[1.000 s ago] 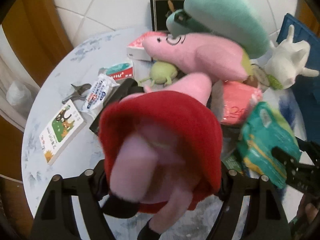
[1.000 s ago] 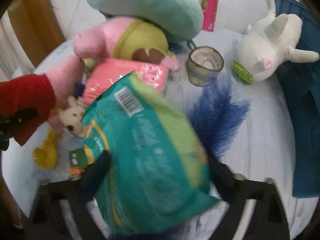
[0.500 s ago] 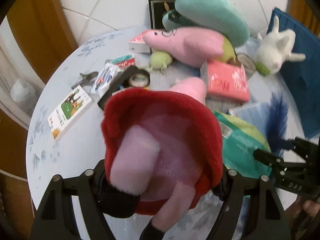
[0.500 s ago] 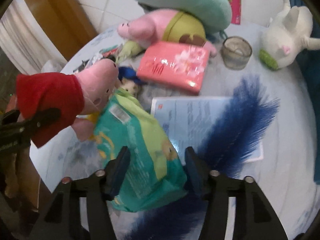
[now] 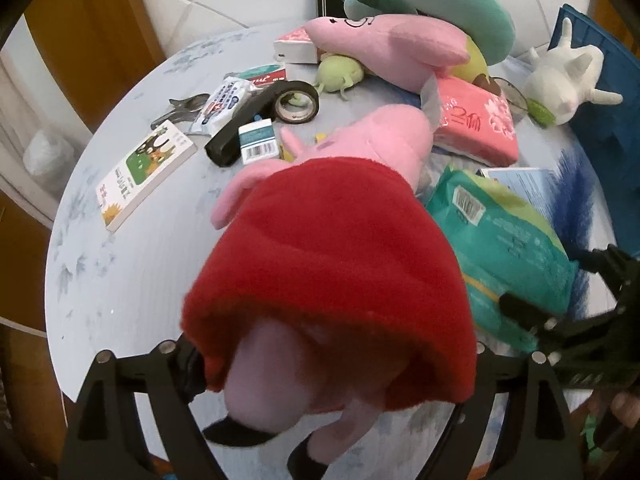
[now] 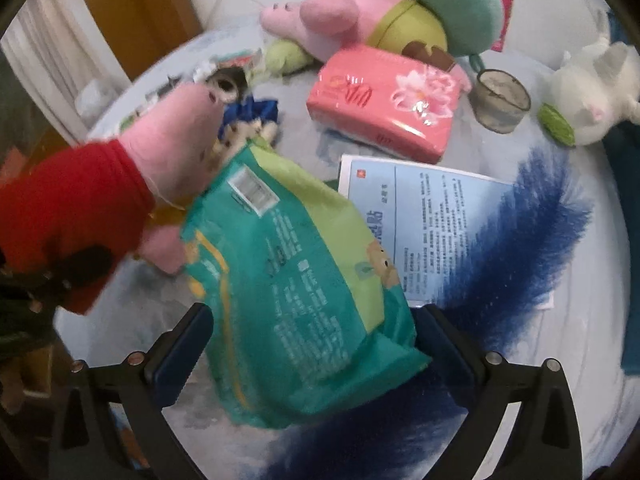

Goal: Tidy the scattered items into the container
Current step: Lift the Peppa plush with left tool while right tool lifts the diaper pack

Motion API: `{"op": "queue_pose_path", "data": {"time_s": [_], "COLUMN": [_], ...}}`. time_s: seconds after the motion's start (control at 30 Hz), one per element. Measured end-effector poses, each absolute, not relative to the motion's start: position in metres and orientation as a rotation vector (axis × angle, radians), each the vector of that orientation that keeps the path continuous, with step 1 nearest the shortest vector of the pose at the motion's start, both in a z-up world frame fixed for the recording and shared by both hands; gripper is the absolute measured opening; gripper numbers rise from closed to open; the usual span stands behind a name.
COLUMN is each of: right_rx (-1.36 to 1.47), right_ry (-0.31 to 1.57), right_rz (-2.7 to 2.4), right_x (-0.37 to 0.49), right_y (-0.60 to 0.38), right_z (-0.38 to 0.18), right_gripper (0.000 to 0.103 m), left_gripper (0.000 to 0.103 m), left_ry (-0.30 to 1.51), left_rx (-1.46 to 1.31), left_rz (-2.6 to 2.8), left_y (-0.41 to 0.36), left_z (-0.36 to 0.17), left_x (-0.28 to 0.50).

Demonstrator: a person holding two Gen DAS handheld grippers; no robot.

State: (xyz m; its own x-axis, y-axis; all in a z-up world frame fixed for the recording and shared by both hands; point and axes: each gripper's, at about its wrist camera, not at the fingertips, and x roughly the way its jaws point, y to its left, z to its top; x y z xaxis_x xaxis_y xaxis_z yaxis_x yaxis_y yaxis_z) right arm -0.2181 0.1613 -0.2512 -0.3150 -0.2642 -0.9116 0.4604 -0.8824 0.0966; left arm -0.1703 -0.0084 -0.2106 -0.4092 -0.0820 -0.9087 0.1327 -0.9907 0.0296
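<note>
A pink pig plush in a red dress fills my left gripper. Its jaws are opening, and the dress still touches both fingers. The pig's snout points down at the round table. A teal and green wipes pack lies between the fingers of my right gripper. Those jaws are opening wide, and the pads stand off the pack's sides. The pack rests on a blue feather and a printed sheet. A blue container stands at the table's far right.
A pink tissue pack, a second pig plush, a teal cushion, a white plush and a glass cup crowd the back. A book, tape roll, stapler and scissors lie left.
Both grippers have drawn back toward the table's near edge and sunk. The right jaws have spread off the wipes pack, which now lies on the feather. The left jaws are slightly wider.
</note>
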Motion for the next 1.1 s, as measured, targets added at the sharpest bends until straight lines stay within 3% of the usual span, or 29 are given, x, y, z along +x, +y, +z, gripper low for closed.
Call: {"op": "queue_pose_path", "data": {"time_s": [0.17, 0.3, 0.4, 0.43, 0.57, 0.8, 1.1], "right_rx": [1.446, 1.408, 1.385, 1.378, 1.346, 1.361, 1.423], "right_ry": [0.399, 0.406, 0.280, 0.207, 0.165, 0.093, 0.025], "right_rz": [-2.212, -2.263, -2.277, -2.277, -2.296, -2.277, -2.180], "right_x": [-0.218, -0.218, -0.220, -0.222, -0.222, -0.200, -0.161], "right_y": [0.153, 0.154, 0.164, 0.171, 0.178, 0.185, 0.175], "right_z": [-0.267, -0.267, -0.257, -0.250, -0.228, -0.216, -0.239], "right_gripper": [0.103, 0.101, 0.074, 0.060, 0.041, 0.037, 0.039], "left_gripper": [0.085, 0.075, 0.072, 0.072, 0.072, 0.072, 0.072], "left_ry": [0.072, 0.086, 0.088, 0.089, 0.070, 0.069, 0.107], "left_rx": [1.624, 1.592, 1.580, 1.573, 1.519, 1.491, 1.543], "left_rz": [-2.513, -2.518, -2.542, -2.563, -2.623, -2.630, -2.555], "left_y": [-0.006, -0.007, -0.004, -0.001, 0.006, -0.003, -0.022], "left_z": [-0.222, -0.221, -0.210, -0.204, -0.183, -0.168, -0.197], "left_x": [-0.178, -0.174, -0.169, -0.166, -0.158, -0.137, -0.100]}}
